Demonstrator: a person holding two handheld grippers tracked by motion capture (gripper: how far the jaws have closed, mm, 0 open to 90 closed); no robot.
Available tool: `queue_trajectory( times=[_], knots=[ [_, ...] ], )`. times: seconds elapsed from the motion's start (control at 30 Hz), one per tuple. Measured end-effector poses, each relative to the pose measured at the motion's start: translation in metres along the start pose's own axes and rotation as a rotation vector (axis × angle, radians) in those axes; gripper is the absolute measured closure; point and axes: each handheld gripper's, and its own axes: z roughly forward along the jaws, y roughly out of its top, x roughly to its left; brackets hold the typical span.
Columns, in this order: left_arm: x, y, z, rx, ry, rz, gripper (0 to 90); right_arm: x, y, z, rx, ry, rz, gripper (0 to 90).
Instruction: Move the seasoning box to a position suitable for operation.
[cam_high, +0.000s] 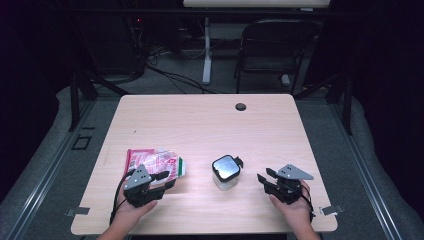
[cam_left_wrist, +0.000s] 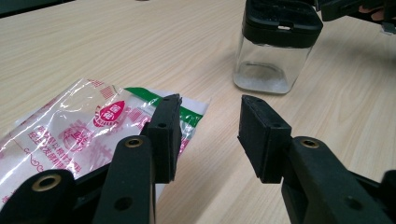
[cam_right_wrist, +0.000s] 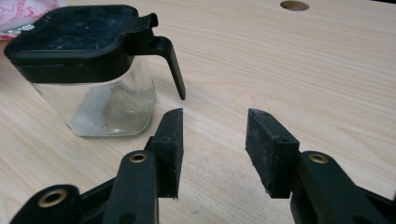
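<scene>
Tools sit nearest: left tool (cam_high: 161, 176) gapes empty beside the crinkly pink-and-white plastic sachet (cam_left_wrist: 79, 130), right tool (cam_high: 265, 176) gapes empty near the clear square glass jar with black hinged lid (cam_high: 226, 172) mid-surface (cam_high: 200, 125). A careless nudge could likely topple the jar. Right gripper view reveals white residue inside.

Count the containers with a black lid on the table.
1. The clear jar with a black lid stands on the table between the two grippers, right of the plastic packet. Nothing appears hidden.
</scene>
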Motion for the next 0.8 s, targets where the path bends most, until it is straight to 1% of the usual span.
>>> queue_trajectory(
  times=[0.07, 0.1, 0.17, 0.2, 0.27, 0.3, 0.4, 0.43, 0.53, 0.6, 0.67, 0.73, 0.77, 0.8],
  knots=[
    [0.000, 0.000, 0.001, 0.007, -0.001, -0.002, 58.0, 0.000, 0.000, 0.000, -0.003, -0.002, -0.002, 55.5],
    [0.000, 0.000, 0.001, 0.008, -0.001, -0.004, 57.5, 0.000, 0.000, 0.000, -0.011, -0.015, -0.001, 54.4],
    [0.000, 0.000, 0.001, 0.009, 0.001, -0.004, 56.5, 0.001, 0.000, 0.000, -0.007, -0.019, -0.009, 54.5],
    [-0.001, -0.001, 0.001, 0.004, 0.006, -0.001, 56.3, 0.002, 0.000, 0.002, -0.003, -0.020, -0.025, 57.3],
    [-0.001, -0.001, 0.001, 0.007, 0.008, -0.001, 55.4, 0.003, 0.000, 0.003, 0.003, -0.017, -0.031, 58.5],
    [-0.001, -0.001, 0.002, 0.014, 0.020, 0.000, 55.1, 0.004, 0.000, 0.004, 0.017, -0.004, -0.031, 59.9],
    [-0.002, -0.002, 0.002, 0.013, 0.023, -0.002, 54.1, 0.005, 0.000, 0.006, 0.011, -0.001, -0.038, 60.8],
    [-0.002, -0.002, 0.002, 0.006, 0.022, -0.002, 54.2, 0.005, 0.001, 0.005, 0.008, -0.012, -0.044, 61.4],
    [-0.002, -0.003, 0.001, 0.008, 0.016, -0.003, 55.1, 0.003, 0.002, 0.006, 0.004, -0.007, -0.026, 63.6],
    [-0.002, -0.003, 0.000, 0.007, 0.017, -0.006, 55.6, 0.002, 0.002, 0.008, 0.014, -0.005, -0.026, 64.8],
    [-0.002, -0.004, -0.002, 0.006, 0.005, -0.017, 56.1, 0.003, 0.003, 0.010, 0.021, 0.002, -0.027, 65.4],
    [-0.002, -0.004, -0.002, 0.007, 0.005, -0.021, 56.7, 0.004, 0.003, 0.013, 0.019, 0.009, -0.029, 65.9],
    [-0.001, -0.004, -0.003, 0.004, -0.002, -0.026, 56.7, 0.004, 0.003, 0.013, 0.019, 0.009, -0.029, 65.9],
    [-0.001, -0.005, -0.005, 0.006, -0.007, -0.033, 57.5, 0.006, 0.005, 0.016, 0.032, 0.018, -0.045, 66.8]
  ],
)
